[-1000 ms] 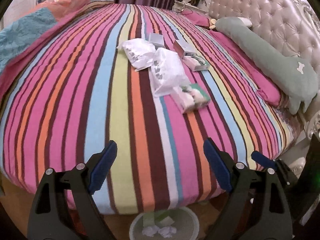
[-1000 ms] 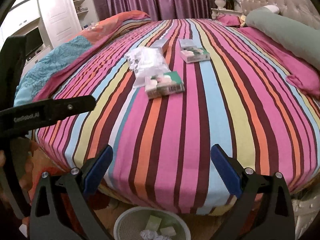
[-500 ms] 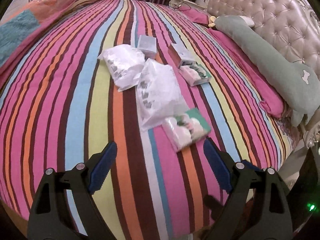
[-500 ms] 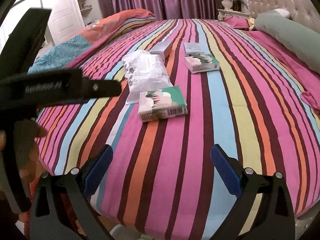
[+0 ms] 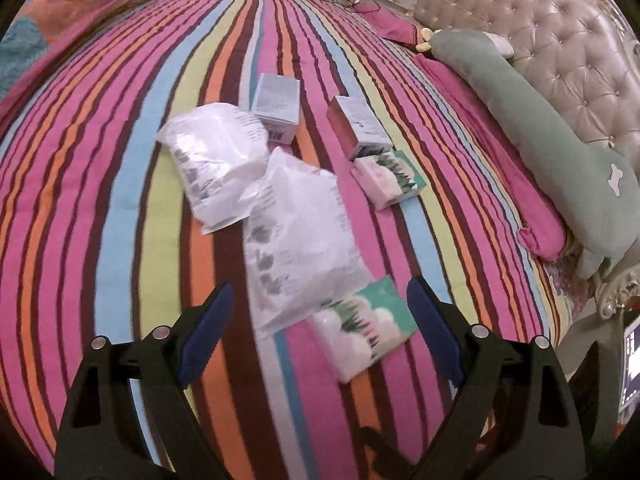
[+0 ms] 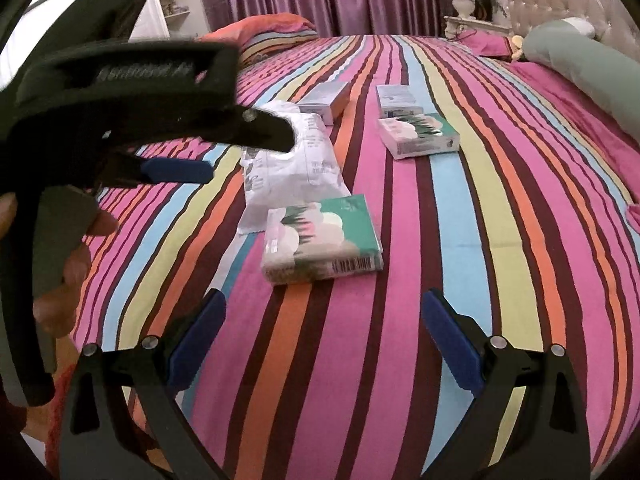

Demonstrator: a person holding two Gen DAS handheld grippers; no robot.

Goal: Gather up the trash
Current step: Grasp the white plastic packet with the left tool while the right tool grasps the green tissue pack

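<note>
While both grippers hang over the striped bed (image 5: 120,200), jaws spread wide and holding nothing, the trash lies in a loose cluster mid-bed. Nearest: a green tissue pack (image 5: 362,334), lying flat, its far corner tucked under a white plastic bag (image 5: 300,236). Left gripper (image 5: 316,328) frames that pack between its blue pads; right gripper (image 6: 324,338) sits just short of it in its own view. Beyond: second white bag (image 5: 216,160), two small boxes (image 5: 278,106), another tissue pack (image 5: 386,178).

Judgement: take the near pack first. Straddle its narrow width, press down slightly into the soft bedding, close firmly. Risk: snagging the overlapping bag, or the pack sliding on the quilt.
</note>
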